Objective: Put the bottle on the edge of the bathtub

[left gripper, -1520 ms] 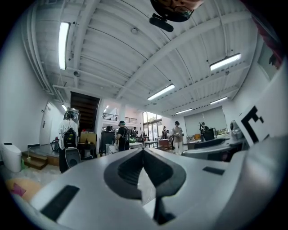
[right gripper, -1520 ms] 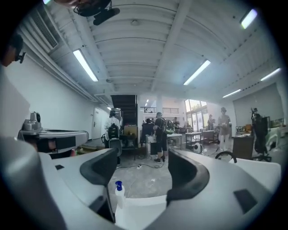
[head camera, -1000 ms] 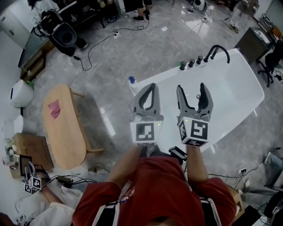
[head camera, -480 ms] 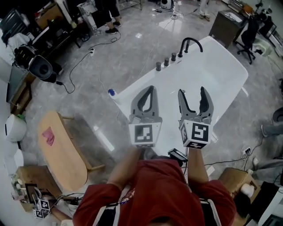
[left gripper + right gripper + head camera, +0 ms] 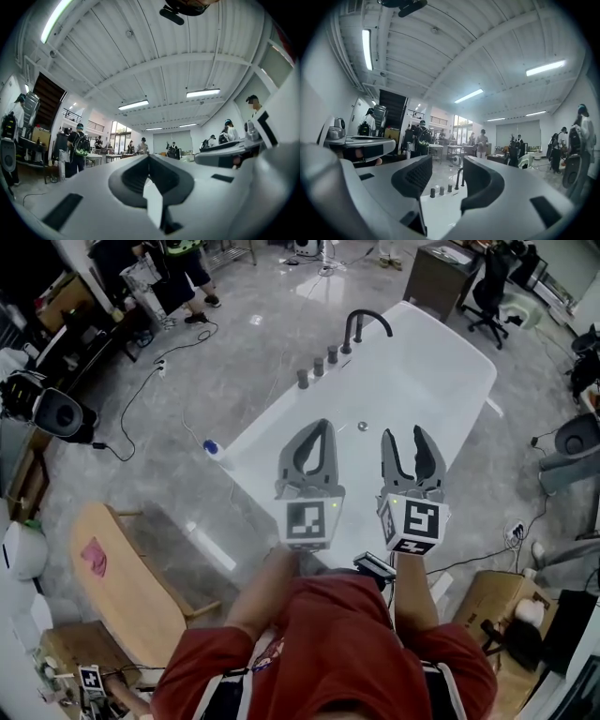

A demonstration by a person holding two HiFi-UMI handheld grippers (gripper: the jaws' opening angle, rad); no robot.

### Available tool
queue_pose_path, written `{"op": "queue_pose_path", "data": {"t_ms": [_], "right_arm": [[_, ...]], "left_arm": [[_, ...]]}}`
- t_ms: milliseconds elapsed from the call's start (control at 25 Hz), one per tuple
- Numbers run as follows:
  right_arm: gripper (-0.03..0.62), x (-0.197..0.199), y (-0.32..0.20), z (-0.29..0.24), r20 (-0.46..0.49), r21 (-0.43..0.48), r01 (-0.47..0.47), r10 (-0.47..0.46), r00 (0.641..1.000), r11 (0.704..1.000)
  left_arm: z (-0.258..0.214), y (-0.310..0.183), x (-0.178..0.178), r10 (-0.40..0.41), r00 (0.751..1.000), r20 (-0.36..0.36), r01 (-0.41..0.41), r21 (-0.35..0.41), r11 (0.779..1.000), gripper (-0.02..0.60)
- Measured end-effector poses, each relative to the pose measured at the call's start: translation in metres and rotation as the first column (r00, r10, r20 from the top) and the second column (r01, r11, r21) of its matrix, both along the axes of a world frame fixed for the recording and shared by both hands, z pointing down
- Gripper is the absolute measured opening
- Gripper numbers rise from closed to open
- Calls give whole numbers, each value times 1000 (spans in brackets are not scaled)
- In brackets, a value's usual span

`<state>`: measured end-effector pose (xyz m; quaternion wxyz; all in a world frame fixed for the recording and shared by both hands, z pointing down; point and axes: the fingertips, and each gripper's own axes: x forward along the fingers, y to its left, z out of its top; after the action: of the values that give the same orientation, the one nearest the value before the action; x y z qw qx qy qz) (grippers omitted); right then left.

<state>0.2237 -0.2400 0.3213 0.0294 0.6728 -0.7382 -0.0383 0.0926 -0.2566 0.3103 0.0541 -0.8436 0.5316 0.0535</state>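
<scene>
The left gripper (image 5: 322,425) (image 5: 149,159) has its jaws pressed together with nothing between them. Just to its right, level with it, the right gripper (image 5: 404,433) (image 5: 446,164) has its jaws apart. They have just been closing, and nothing is between them. Both grippers are held out in front of the person's red shirt (image 5: 328,643) and hang over the near end of the white bathtub (image 5: 267,427) (image 5: 440,206).

Ahead of the right gripper, through the gap in its jaws, a row of dark knobs (image 5: 318,367) (image 5: 440,191) stands on the tub's rim. The curved black faucet (image 5: 361,322) (image 5: 459,177) is just beyond them.

The bottle (image 5: 211,448), small with a blue top, sits well to the left of the left gripper, at the tub's near left corner. Whether it rests on the rim or on the floor beside it cannot be told. Neither gripper touches it.
</scene>
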Motion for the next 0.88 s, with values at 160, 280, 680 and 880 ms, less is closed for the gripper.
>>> {"op": "queue_pose_path", "data": {"t_ms": [160, 280, 680, 880], "right_arm": [[138, -2, 5, 1, 3, 7, -19, 19, 1000, 1000], [24, 2, 8, 5, 8, 1, -37, 37, 999, 999], [12, 7, 14, 13, -8, -16, -58, 58, 998, 998], [12, 6, 14, 15, -19, -23, -61, 60, 998, 998]], "left_arm": [[1, 1, 2, 27, 1000, -4, -27, -12, 1000, 17], [3, 2, 8, 45, 999, -4, -45, -15, 999, 15], [10, 6, 19, 92, 996, 15, -92, -34, 995, 17], [9, 7, 21, 99, 995, 11, -99, -30, 995, 15]]}}
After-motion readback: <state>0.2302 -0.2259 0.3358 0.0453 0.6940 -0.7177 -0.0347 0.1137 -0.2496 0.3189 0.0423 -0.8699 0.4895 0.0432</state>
